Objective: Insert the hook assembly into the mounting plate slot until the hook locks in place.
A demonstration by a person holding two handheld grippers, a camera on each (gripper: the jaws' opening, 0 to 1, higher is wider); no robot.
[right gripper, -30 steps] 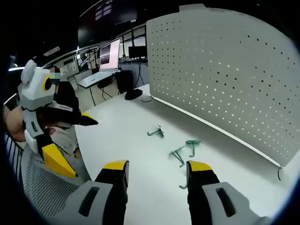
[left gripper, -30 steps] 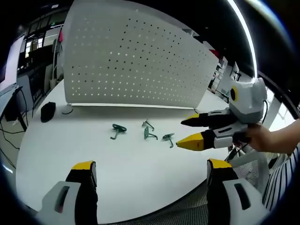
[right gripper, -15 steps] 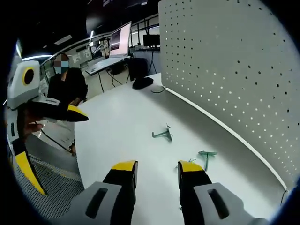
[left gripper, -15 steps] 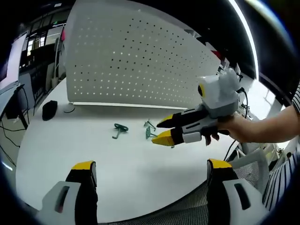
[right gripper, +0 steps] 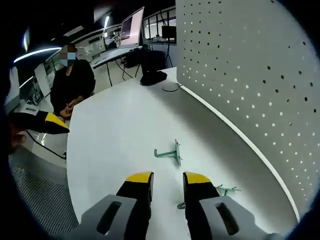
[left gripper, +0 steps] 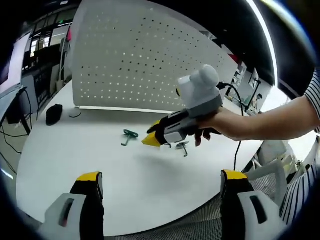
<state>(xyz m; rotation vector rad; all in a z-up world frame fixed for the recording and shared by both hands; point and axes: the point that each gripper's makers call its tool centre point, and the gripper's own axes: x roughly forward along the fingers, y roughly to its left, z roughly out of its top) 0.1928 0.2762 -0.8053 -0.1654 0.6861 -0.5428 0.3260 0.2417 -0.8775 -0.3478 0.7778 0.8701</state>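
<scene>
Several small green hooks lie on the white table in front of the white perforated mounting board (left gripper: 145,60) (right gripper: 250,65). In the left gripper view one hook (left gripper: 129,135) lies left of the right gripper (left gripper: 152,140), another hook (left gripper: 182,147) just under it. A hand holds that gripper low over the hooks. My left gripper (left gripper: 162,186) stands wide open at the table's near edge, holding nothing. In the right gripper view one hook (right gripper: 170,152) lies ahead of the right gripper (right gripper: 167,181), whose jaws stand a narrow gap apart. A green hook bit (right gripper: 181,205) shows low in that gap; another hook (right gripper: 225,190) lies to the right.
A black mouse-like object (left gripper: 52,114) (right gripper: 154,76) and a cable loop (right gripper: 172,87) lie at the board's end. A seated person (right gripper: 75,82) and a monitor (right gripper: 132,22) are beyond the table. The left gripper's yellow tip (right gripper: 50,121) shows at the left.
The right gripper has moved forward and down over the hooks, and its jaws have narrowed. The left gripper has stayed put, open.
</scene>
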